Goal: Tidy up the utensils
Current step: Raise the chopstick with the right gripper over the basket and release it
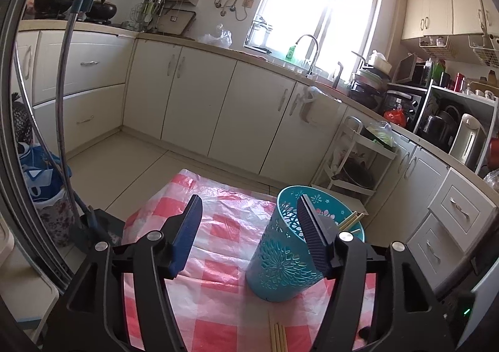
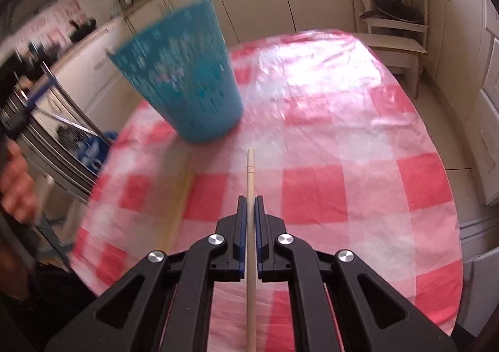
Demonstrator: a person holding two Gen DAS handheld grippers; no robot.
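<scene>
Right gripper (image 2: 249, 200) pinched tight on one pale wooden chopstick (image 2: 250, 171), tip towards teal perforated holder (image 2: 184, 80) on checked tablecloth (image 2: 343, 190). Left gripper (image 1: 249, 211) spread wide, holding nothing, beside holder; more chopsticks (image 1: 278, 338) lying below.

1. My left wrist camera looks level along open fingers, across the checked tablecloth (image 1: 218, 258) toward the kitchen cabinets (image 1: 193, 96).
2. My right wrist camera tilts down, close above that tablecloth.
3. Both views share the teal holder (image 1: 280, 261).
</scene>
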